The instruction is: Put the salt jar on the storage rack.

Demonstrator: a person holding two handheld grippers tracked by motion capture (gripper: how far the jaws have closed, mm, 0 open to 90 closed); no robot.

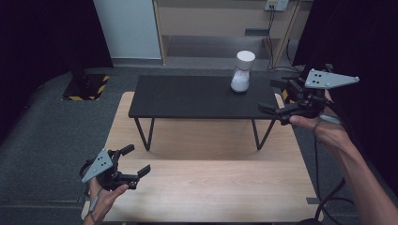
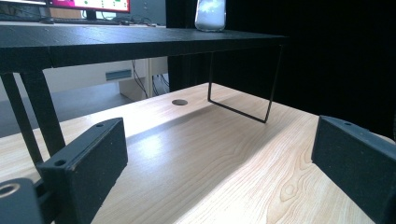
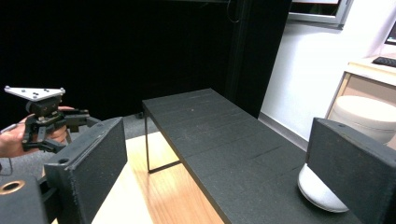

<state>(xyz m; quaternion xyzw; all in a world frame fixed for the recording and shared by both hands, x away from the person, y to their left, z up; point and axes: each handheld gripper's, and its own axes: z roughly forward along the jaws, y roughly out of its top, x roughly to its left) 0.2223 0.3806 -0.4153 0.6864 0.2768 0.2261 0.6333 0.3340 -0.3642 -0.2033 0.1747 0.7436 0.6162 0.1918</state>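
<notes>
Approach stage: both grippers empty, the hourglass untouched.
A wooden table (image 1: 206, 187) is carrying a black shelf (image 1: 197, 96), and a white hourglass (image 1: 243, 72) is standing upright near the shelf's far right corner. The right gripper (image 1: 280, 101) is hovering wide open just beside it, seemingly lining up a grasp; the left gripper (image 1: 133, 161) is waiting, jaws apart, low over the table's near left. No grasp is made yet.

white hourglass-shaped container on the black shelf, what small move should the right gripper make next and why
Probably ease the right gripper forward toward the white hourglass-shaped container. Its jaws are open and level with it beside the black raised shelf, while the left gripper waits low over the light wooden table.
</notes>
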